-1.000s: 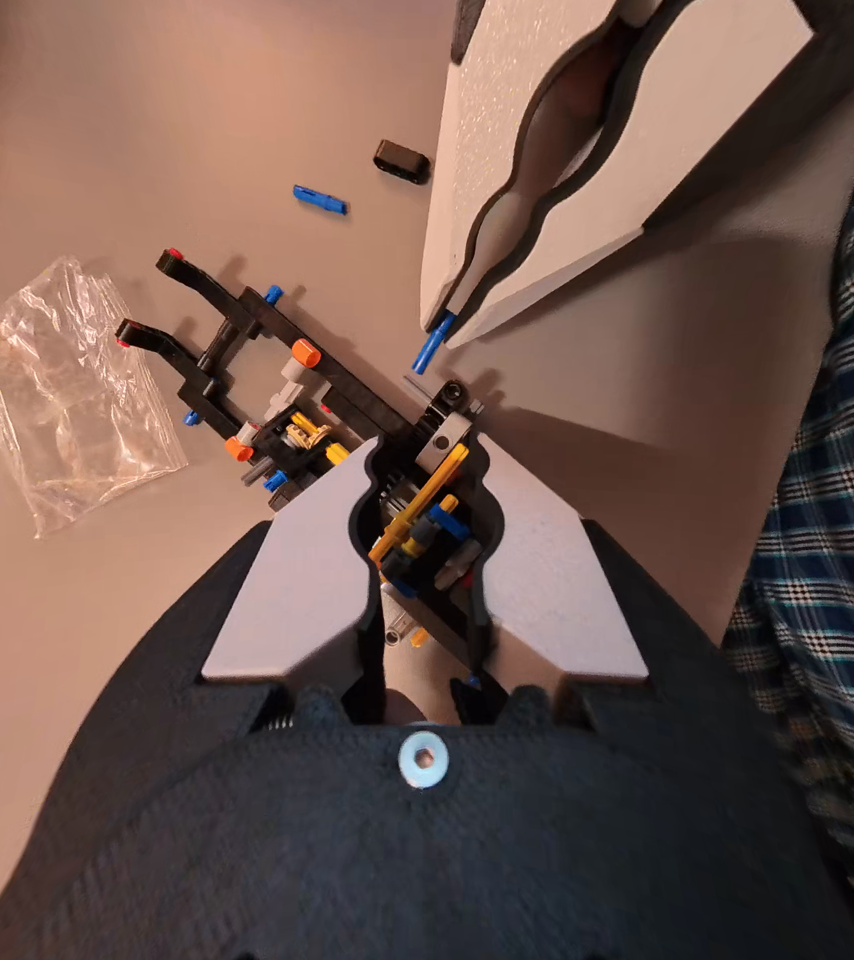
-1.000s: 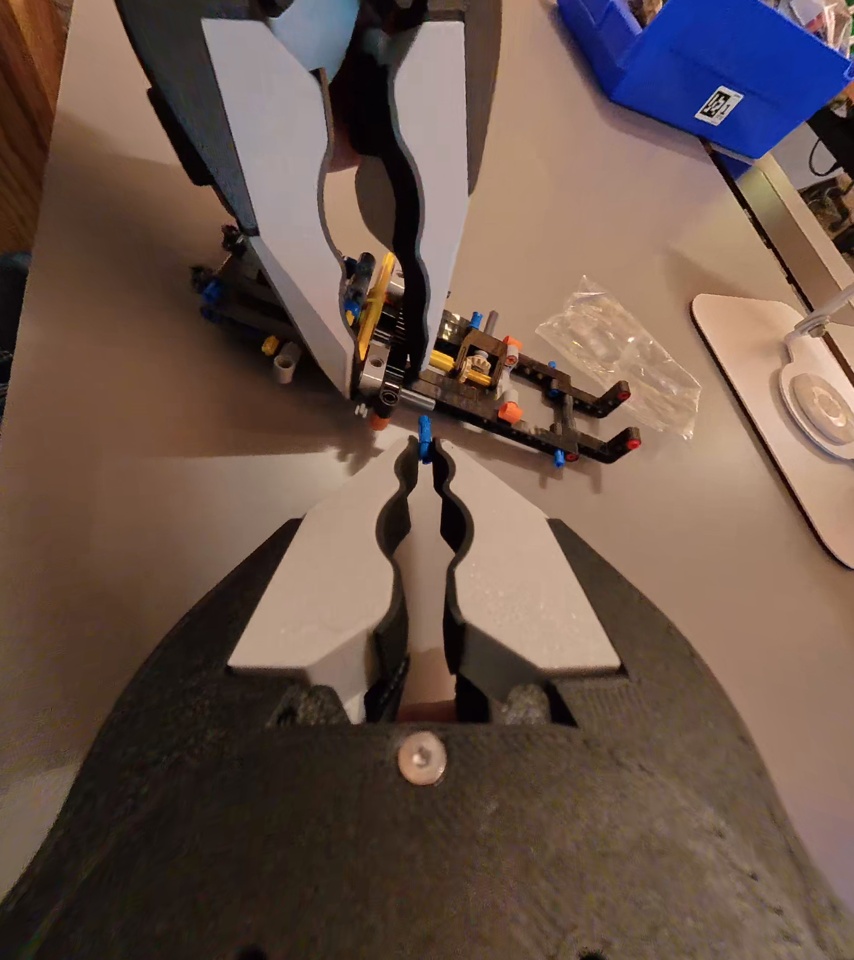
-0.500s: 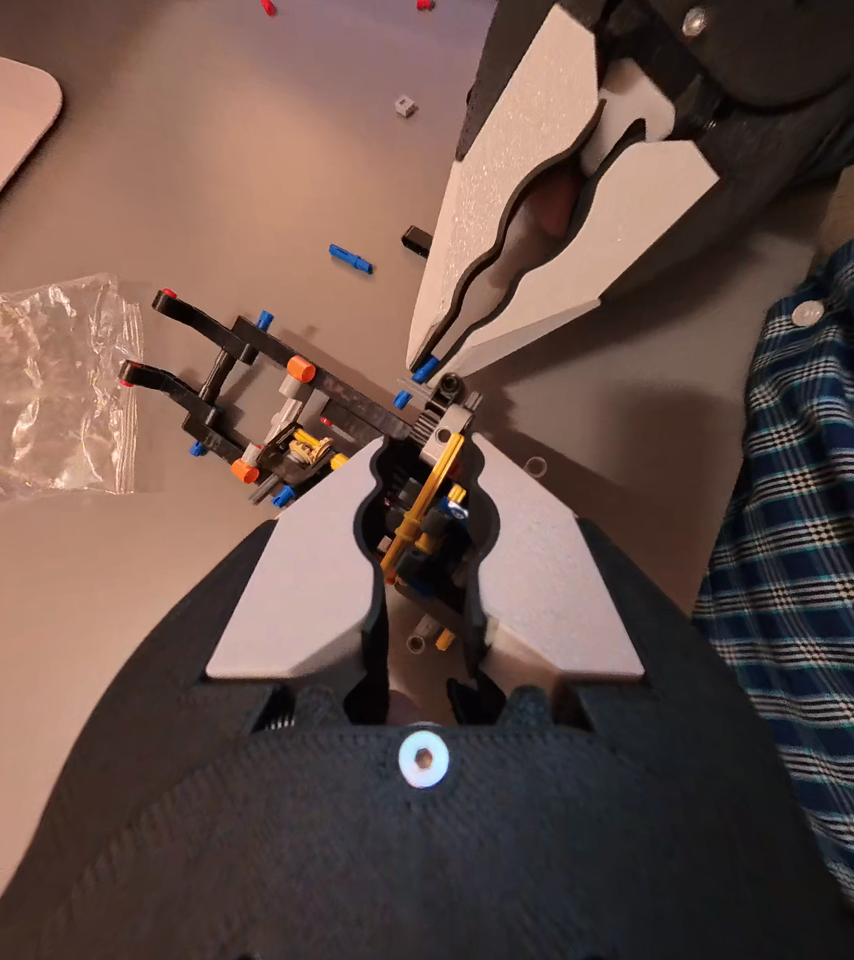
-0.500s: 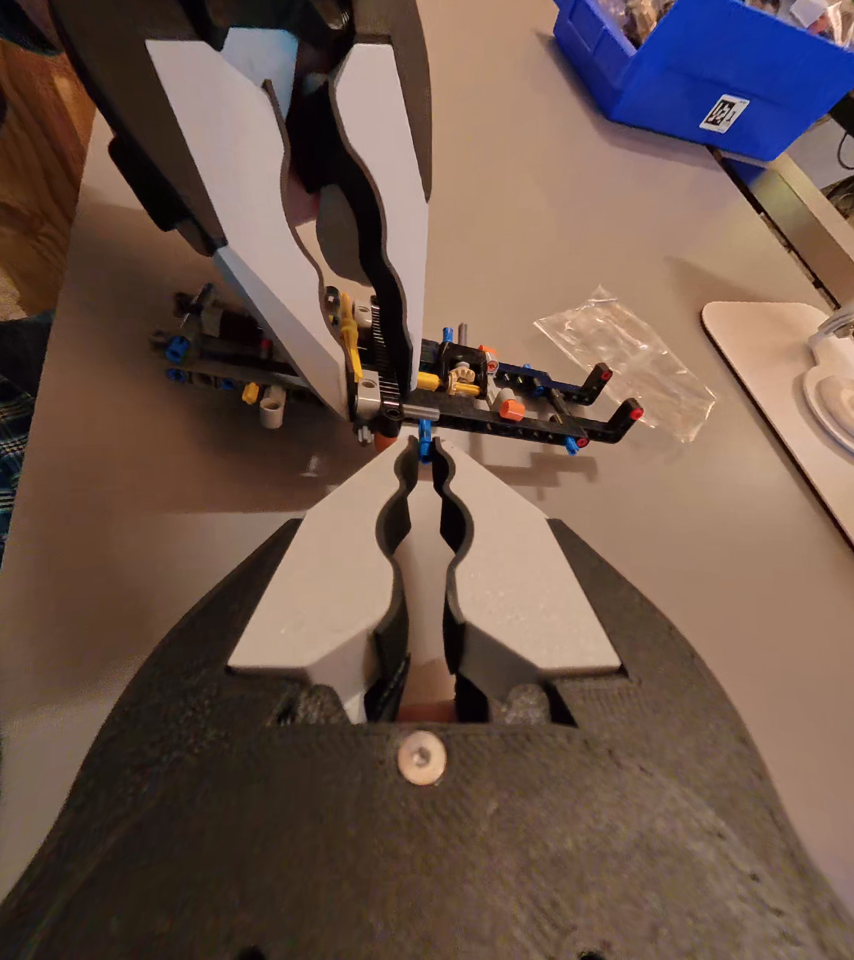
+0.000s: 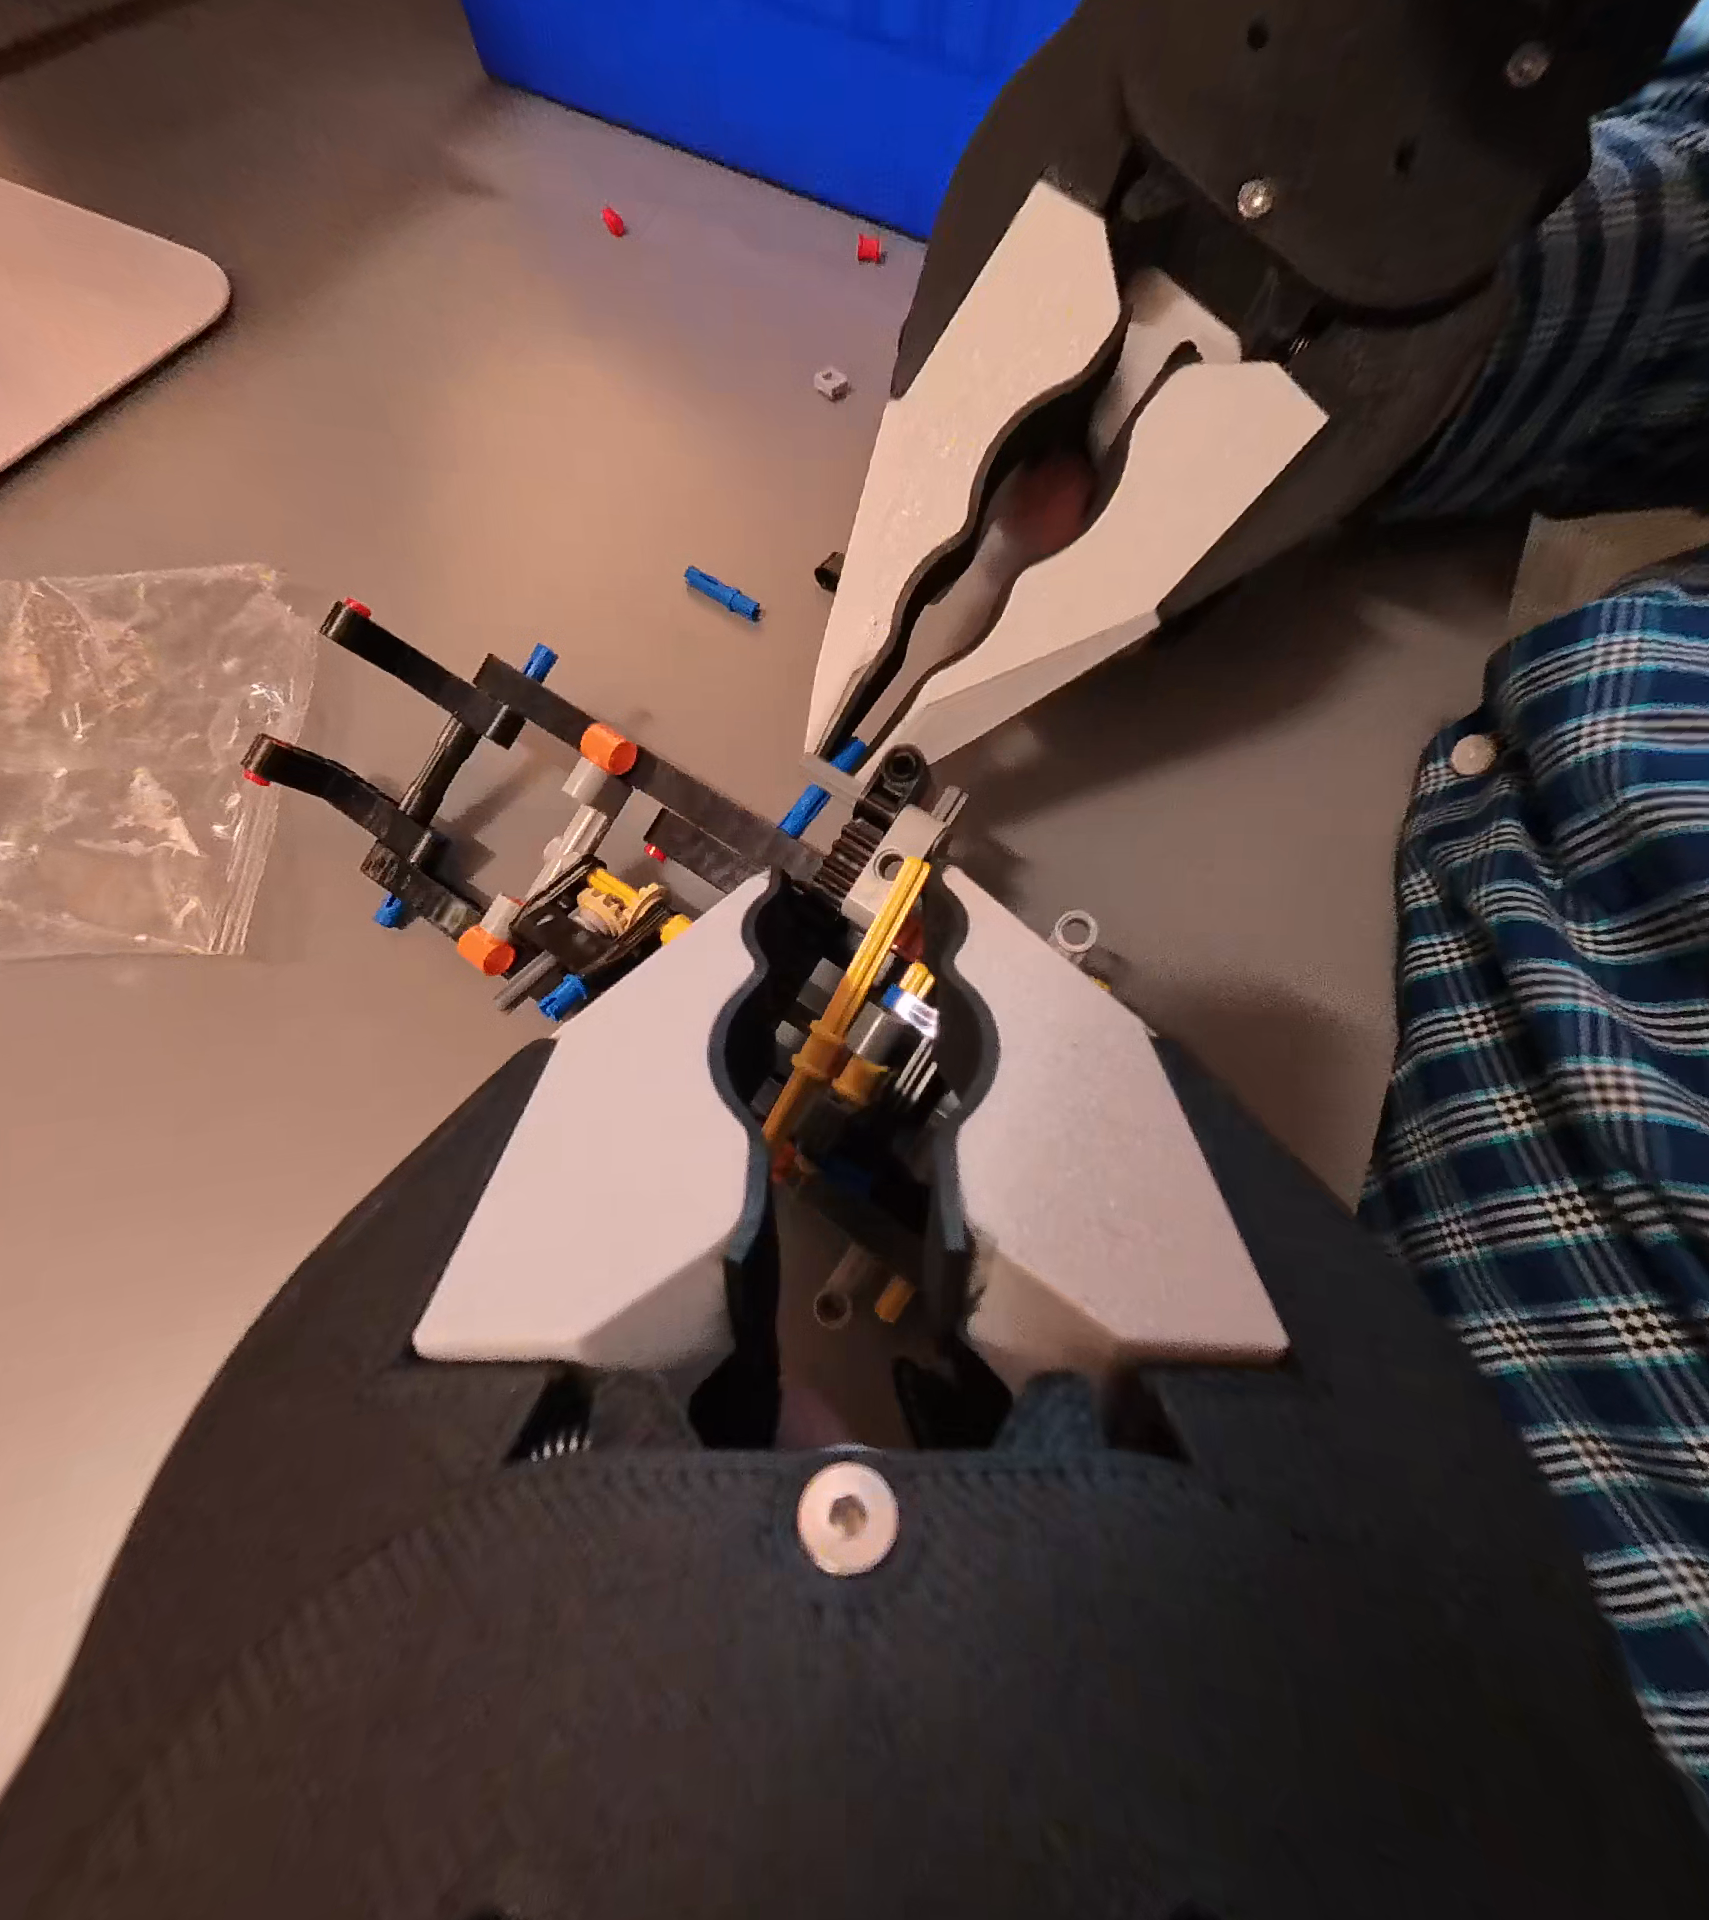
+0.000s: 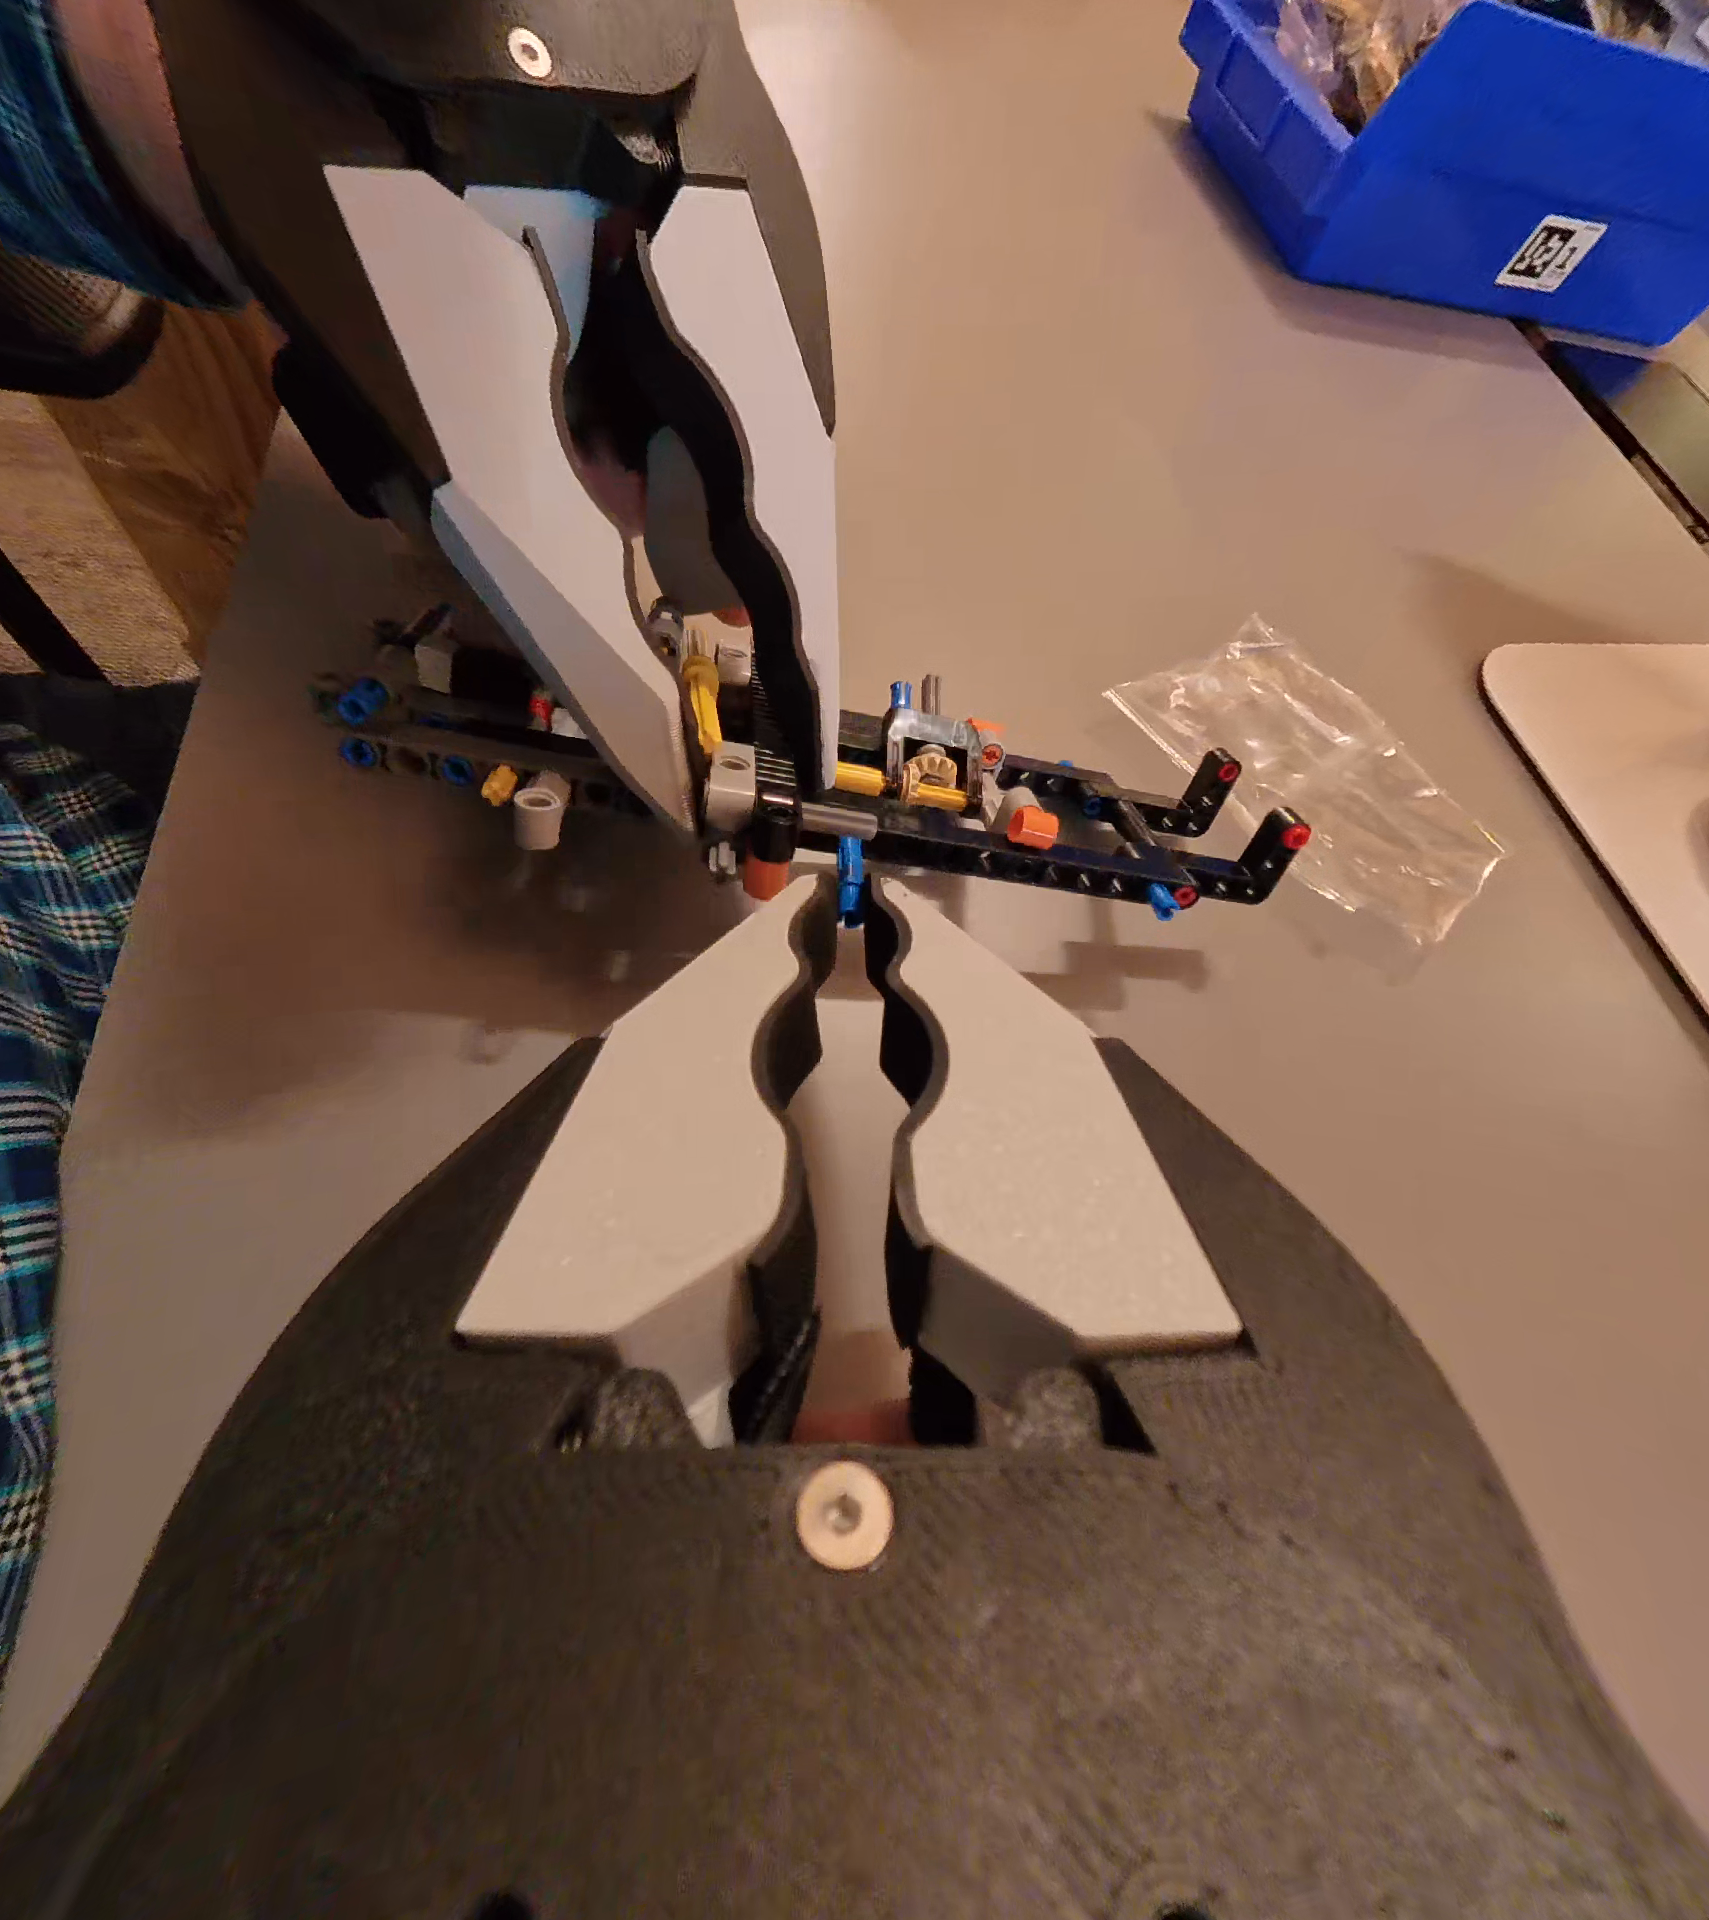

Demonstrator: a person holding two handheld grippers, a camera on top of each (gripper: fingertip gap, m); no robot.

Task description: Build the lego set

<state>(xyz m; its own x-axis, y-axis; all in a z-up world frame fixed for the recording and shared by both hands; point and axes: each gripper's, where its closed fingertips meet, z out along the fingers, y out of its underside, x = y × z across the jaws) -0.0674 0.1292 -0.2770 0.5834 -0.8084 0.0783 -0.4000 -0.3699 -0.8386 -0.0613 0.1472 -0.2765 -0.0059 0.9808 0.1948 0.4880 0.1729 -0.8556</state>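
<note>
My left gripper (image 5: 855, 894) is shut on the lego assembly (image 5: 559, 790), a long black beam frame with orange, yellow, grey and blue parts. It holds the frame a little above the grey table. In the right wrist view the left gripper (image 6: 756, 800) comes down from above onto the assembly (image 6: 1016, 831). My right gripper (image 6: 850, 904) is shut on a blue pin (image 6: 850, 873). The pin's far end touches the side of the black beam next to a grey sleeve. The left wrist view shows the right gripper (image 5: 834, 753) at the frame's near end with the pin (image 5: 848, 750).
A second black sub-assembly (image 6: 455, 727) lies on the table behind the left gripper. A clear plastic bag (image 6: 1307, 769) lies past the frame's forked end. A blue bin (image 6: 1515, 177) and a white board (image 6: 1660, 831) are farther off. A loose blue pin (image 5: 722, 594) and small red pieces (image 5: 613, 220) lie about. My two grippers' fingertips are within a few centimetres of each other.
My left gripper has lifted the assembly off the table and levelled it. My right gripper has closed the gap, bringing the blue pin against the black beam.
</note>
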